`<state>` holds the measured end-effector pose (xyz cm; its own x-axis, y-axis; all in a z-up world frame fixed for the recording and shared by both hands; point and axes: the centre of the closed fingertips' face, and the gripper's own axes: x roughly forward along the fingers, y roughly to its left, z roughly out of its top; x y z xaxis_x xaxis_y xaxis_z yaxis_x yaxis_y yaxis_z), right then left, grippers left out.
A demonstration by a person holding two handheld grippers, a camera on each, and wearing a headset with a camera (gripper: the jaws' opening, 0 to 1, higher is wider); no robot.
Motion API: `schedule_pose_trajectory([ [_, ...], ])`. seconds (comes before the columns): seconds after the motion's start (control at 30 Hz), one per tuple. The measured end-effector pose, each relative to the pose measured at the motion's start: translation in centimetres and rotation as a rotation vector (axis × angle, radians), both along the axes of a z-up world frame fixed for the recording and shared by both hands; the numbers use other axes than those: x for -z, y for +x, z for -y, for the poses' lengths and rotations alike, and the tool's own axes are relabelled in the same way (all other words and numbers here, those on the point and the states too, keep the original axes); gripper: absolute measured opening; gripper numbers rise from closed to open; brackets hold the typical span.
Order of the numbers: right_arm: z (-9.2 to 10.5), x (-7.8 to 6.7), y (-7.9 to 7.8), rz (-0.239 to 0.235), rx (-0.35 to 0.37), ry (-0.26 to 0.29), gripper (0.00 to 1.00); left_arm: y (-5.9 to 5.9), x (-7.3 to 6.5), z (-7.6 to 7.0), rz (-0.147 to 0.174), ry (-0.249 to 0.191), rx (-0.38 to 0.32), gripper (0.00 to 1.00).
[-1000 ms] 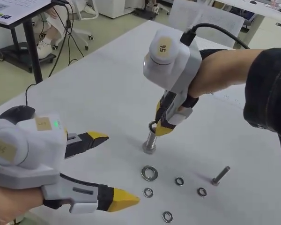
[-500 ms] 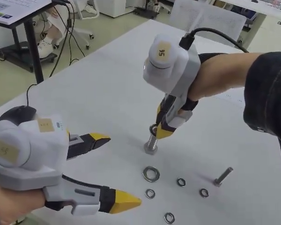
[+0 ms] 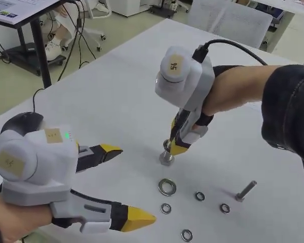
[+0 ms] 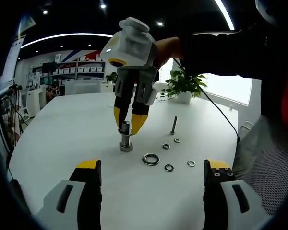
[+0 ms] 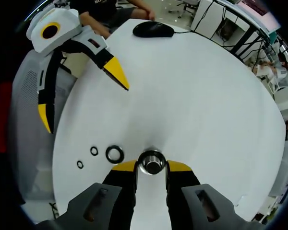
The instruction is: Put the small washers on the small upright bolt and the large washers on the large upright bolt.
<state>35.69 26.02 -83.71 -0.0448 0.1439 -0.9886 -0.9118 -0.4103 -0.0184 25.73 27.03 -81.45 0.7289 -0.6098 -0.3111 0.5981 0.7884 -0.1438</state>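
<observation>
The right gripper (image 5: 152, 166) points straight down, its yellow-tipped jaws only a narrow gap apart and pinching a large washer (image 5: 152, 153) between them. The washer sits level at the very top of the large bolt (image 3: 166, 158), with the end of the thread showing through its hole in the right gripper view. The bolt stands upright on its hex head on the white table (image 3: 106, 96), and the jaw tips flank its upper end on either side.

Near the foot of that bolt, on the side closer to the person, a second large washer (image 3: 166, 187) lies flat on the table. Four small washers (image 3: 165, 208) lie flat around it, each apart from the others and touching nothing. Further to the right is the small bolt (image 3: 246, 190), well clear of the washers (whether it stands or lies on its side I cannot tell, as the views read differently).

The left gripper (image 3: 134, 184) is held low over the near edge of the table, its jaws spread wide with nothing between them, aimed toward the large bolt and the loose washers. A black mouse (image 5: 153, 29) rests on the table behind it.
</observation>
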Motion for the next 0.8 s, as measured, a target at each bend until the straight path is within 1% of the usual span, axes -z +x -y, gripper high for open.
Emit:
schedule_pose_trajectory([
  [0.1,-0.1,0.4,0.1,-0.006,0.007,0.001,0.23,0.0,0.0,0.0,-0.001,0.0,-0.002,0.88],
  [0.23,0.1,1.3,0.2,-0.013,0.018,-0.005,0.23,0.2,0.0,0.0,-0.001,0.001,-0.004,0.88],
  [0.33,0.1,1.7,0.4,-0.013,0.024,-0.006,0.23,0.3,0.1,0.0,-0.003,0.0,-0.004,0.88],
  [0.37,0.0,1.8,0.3,-0.021,0.028,-0.001,0.23,0.3,0.1,0.0,-0.004,0.001,-0.003,0.88],
  [0.6,-0.1,2.6,0.8,-0.015,0.04,0.001,0.23,0.2,0.2,0.1,-0.006,-0.003,-0.001,0.88],
  [0.7,-0.1,2.8,0.3,-0.015,0.042,0.0,0.23,0.1,0.3,0.0,-0.006,-0.002,-0.002,0.88],
  [0.8,-0.1,2.9,0.3,-0.014,0.043,-0.004,0.24,-0.2,0.3,-0.1,-0.006,-0.004,-0.004,0.88],
])
